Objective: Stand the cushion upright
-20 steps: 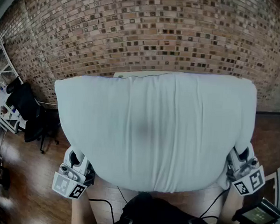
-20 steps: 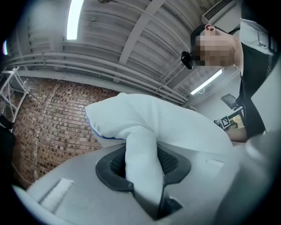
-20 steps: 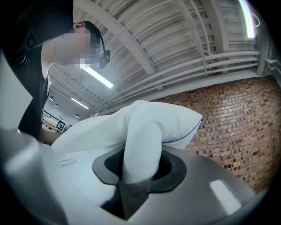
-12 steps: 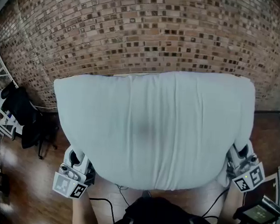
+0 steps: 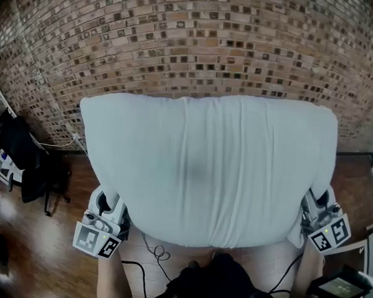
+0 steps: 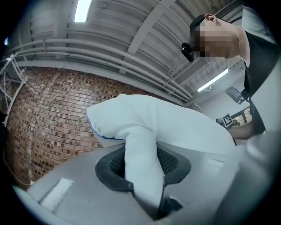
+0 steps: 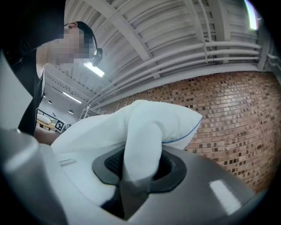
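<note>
A big pale white cushion (image 5: 210,171) hangs broadside in the air in front of me and fills the middle of the head view. My left gripper (image 5: 111,211) is shut on its lower left corner. My right gripper (image 5: 315,211) is shut on its lower right corner. In the left gripper view a fold of the cushion's fabric (image 6: 175,127) runs down between the jaws of the left gripper (image 6: 142,169), pinched tight. The right gripper view has the same: a fold of cushion (image 7: 131,123) squeezed in the right gripper (image 7: 138,165). The cushion hides both grippers' fingertips in the head view.
A brick wall (image 5: 192,46) stands behind the cushion. Wooden floor (image 5: 50,250) lies below, with a black chair (image 5: 29,168) and shelving at the left. Cables (image 5: 153,252) trail on the floor near my feet. A small device (image 5: 338,287) sits at the bottom right.
Both grippers keep their hold on the cushion. The head view has lifted a little: more wall shows, the chair has slid leftward, and the pale edge behind the cushion's top is now covered.
</note>
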A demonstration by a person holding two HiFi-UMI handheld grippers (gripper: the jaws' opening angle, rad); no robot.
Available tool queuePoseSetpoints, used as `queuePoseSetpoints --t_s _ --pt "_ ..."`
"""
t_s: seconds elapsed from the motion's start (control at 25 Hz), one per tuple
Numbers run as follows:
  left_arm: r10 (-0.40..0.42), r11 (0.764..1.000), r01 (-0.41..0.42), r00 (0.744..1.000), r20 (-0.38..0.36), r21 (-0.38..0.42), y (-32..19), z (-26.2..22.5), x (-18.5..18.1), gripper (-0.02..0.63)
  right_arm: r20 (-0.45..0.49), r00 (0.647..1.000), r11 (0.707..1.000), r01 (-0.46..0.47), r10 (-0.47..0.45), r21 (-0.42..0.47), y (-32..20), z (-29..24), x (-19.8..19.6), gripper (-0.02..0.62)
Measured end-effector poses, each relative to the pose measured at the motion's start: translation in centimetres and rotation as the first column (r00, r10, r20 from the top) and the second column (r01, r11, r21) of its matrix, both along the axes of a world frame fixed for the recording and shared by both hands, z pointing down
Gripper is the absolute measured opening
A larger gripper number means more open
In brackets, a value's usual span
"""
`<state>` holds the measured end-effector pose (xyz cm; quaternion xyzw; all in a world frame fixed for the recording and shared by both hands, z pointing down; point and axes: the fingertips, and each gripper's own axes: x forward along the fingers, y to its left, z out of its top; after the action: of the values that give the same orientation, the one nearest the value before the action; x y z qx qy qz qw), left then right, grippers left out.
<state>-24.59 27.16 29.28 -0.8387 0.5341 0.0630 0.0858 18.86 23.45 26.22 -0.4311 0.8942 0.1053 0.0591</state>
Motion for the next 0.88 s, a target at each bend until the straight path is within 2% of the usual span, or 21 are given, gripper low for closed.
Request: queuePoseSetpoints --t_s 0.28,0.56,0.88 --pt "-0.043 0.999 0.043 0.999 -0.006 0.009 -7.3 0.5 0.3 0.115 -0.011 1.000 0.999 0.028 -0.028 0.022 -9.0 0.4 0.1 0.117" --pt "-0.105 0.994 0.105 0.994 0.015 0.035 -15.8 -1.1 2.4 0.115 0.015 0.997 0.997 0.073 -0.073 0.037 -19.6 0.5 2.4 0.118" --pt "-0.162 0.987 0.162 0.986 0.031 0.012 -24.0 -1.2 3.5 0.115 0.031 0.991 0.991 0.130 -0.130 0.002 -29.8 1.3 3.0 0.117"
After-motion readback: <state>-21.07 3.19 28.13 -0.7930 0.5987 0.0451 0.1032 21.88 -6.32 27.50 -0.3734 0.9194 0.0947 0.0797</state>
